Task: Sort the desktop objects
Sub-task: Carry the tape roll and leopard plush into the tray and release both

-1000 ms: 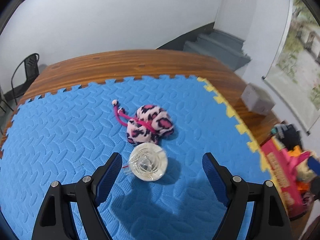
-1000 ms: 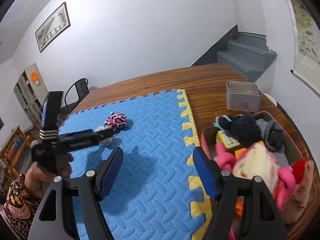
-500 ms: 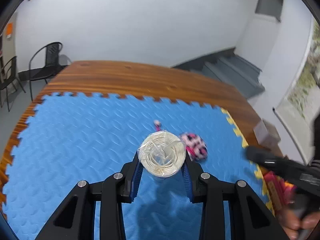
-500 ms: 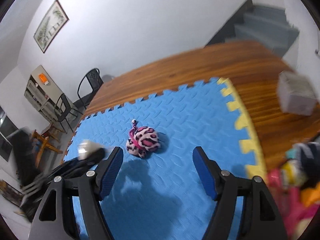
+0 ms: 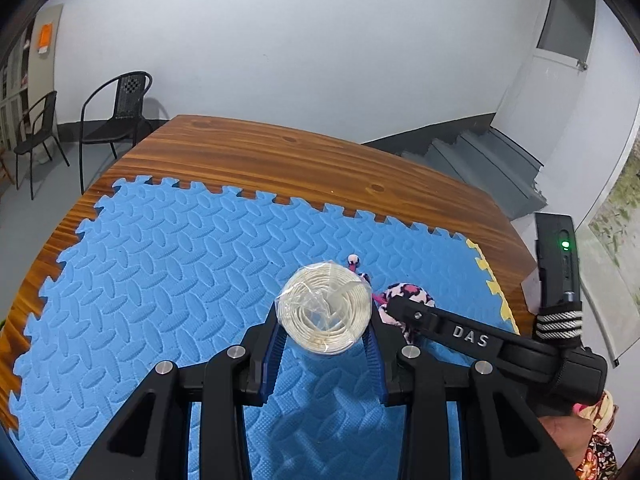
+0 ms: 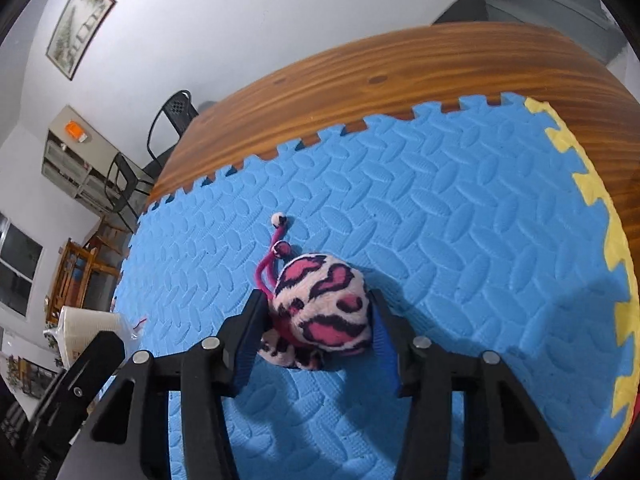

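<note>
The right tool (image 5: pixel 472 336) arm reads "DAS" in white.

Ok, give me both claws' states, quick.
Left claw: shut on the twine roll, lifted off the mat.
Right claw: shut on the plush toy, which is on the mat.

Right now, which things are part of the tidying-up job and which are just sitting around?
Part of the job:
- wrapped string roll, clamped in the left hand-held gripper
- pink leopard plush toy, between the fingers of the right hand-held gripper

Just sitting around:
- blue foam mat
- wooden table
- black chairs
- framed picture
</note>
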The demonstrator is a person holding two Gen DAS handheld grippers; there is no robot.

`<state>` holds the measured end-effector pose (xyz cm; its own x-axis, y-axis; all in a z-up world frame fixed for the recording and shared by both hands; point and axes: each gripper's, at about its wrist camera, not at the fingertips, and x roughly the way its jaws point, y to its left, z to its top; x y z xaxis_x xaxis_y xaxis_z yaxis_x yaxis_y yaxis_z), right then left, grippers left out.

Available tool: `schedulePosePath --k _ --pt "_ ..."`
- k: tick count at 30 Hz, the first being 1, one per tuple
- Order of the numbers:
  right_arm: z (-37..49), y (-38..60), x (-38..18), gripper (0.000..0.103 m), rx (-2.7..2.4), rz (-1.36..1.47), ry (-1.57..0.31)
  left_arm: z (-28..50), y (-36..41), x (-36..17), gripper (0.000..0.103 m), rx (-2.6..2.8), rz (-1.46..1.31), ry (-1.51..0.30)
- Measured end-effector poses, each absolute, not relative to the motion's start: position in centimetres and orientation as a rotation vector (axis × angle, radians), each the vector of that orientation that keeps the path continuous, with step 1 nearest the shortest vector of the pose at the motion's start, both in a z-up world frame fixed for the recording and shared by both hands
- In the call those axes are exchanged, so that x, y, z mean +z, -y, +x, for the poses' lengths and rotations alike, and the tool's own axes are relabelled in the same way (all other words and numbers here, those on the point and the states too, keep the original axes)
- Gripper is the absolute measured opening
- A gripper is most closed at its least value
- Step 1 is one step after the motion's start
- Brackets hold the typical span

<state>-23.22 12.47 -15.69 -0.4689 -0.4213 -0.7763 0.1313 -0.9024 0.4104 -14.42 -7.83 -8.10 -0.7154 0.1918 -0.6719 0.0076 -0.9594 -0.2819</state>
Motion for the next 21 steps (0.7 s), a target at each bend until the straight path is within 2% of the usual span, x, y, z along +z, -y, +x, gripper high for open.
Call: schedulePosePath --k 3,11,15,21 --pt "-21.3 -13.3 -14.6 0.048 -2.44 1.344 0.397 -14.4 7.3 -8.4 0.038 2.783 -1.144 0.383" --pt "-8.6 -24.4 -7.9 0.048 -2.72 1.061 0.411 -13.8 4.2 -9.2 0.038 2.722 -1.15 0.28" --pt "-2.1 -30.0 -4.6 0.048 -2.851 0.902 0.417 -13.1 1.5 -9.6 0.038 2.703 -1.141 0.169" --pt "6.5 -39.3 -3.4 0.048 -3.033 0.856 0.425 -11.2 -3.2 -9.2 0.038 2.646 -1.095 0.068"
